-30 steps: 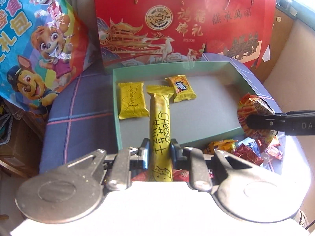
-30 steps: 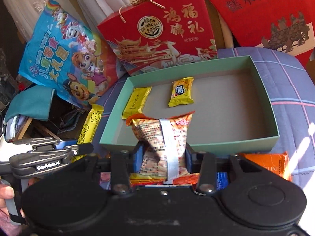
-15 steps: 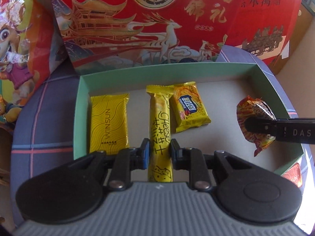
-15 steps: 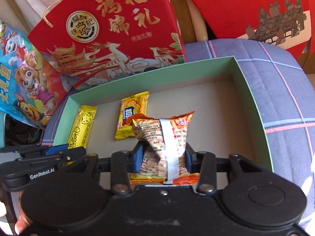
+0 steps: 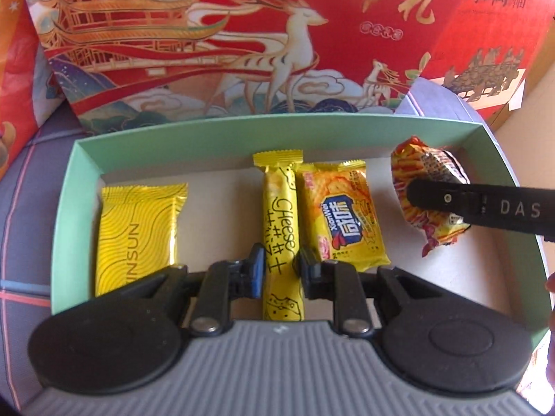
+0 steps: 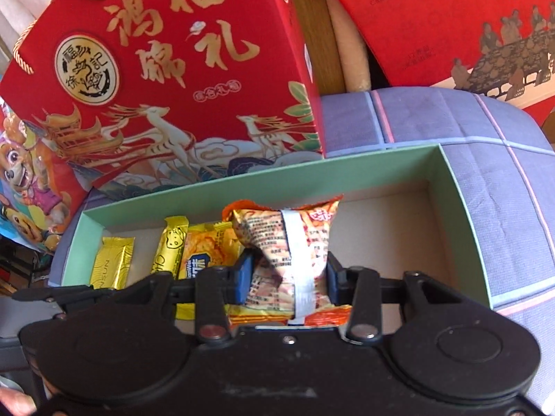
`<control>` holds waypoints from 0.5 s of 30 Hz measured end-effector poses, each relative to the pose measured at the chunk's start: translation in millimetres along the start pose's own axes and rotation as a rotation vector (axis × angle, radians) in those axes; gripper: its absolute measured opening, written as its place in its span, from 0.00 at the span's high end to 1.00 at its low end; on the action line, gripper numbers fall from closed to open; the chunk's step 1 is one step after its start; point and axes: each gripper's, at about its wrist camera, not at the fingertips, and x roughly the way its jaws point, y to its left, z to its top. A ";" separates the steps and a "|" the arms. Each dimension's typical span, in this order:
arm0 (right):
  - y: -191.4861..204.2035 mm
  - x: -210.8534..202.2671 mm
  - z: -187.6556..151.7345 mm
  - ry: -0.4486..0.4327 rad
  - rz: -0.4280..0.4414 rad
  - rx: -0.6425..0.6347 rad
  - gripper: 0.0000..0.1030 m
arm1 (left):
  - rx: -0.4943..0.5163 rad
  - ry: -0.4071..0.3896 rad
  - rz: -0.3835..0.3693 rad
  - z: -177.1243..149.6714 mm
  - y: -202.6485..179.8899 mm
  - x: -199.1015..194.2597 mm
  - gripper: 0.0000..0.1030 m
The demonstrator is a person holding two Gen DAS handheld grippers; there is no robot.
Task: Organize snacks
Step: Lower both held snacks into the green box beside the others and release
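A pale green box (image 5: 242, 128) lies open on a blue checked cushion. My left gripper (image 5: 280, 270) is shut on a long yellow cheese stick (image 5: 280, 215), held low over the box floor between a yellow Winsun packet (image 5: 137, 235) and a yellow cracker packet (image 5: 341, 211). My right gripper (image 6: 286, 275) is shut on an orange crisp packet (image 6: 288, 239) inside the same box, to the right of the crackers. In the left wrist view that packet (image 5: 430, 176) shows beside a black finger (image 5: 485, 208). In the right wrist view the box's right half (image 6: 392, 235) is bare.
A tall red gift box (image 5: 242, 34) stands right behind the green box's far wall. A second red carton (image 6: 468, 17) leans at the back right. A cartoon-dog snack bag (image 6: 24, 180) lies to the left. A person's fingers (image 5: 549, 312) show at the right edge.
Both grippers moved forward and down into the green box with their packets. The cheese stick now sits between the two yellow packets; the orange packet has come over the front wall.
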 end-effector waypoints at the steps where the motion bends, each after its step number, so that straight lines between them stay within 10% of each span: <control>1: 0.7 0.6 0.1 -0.004 -0.012 -0.006 0.61 | -0.001 0.002 -0.011 0.7 -2.9 0.8 0.80; 6: 0.7 -0.2 1.9 -0.012 -0.064 -0.020 0.52 | 0.028 -0.029 0.021 2.0 -18.9 -4.5 0.78; 9: -1.5 -16.0 -1.1 -0.055 -0.042 0.004 0.08 | 0.040 -0.078 0.066 0.4 -19.2 -20.1 0.35; 15: 4.4 -43.8 -10.6 -0.045 -0.007 -0.007 0.00 | 0.021 -0.121 0.096 -5.2 -13.1 -55.0 0.04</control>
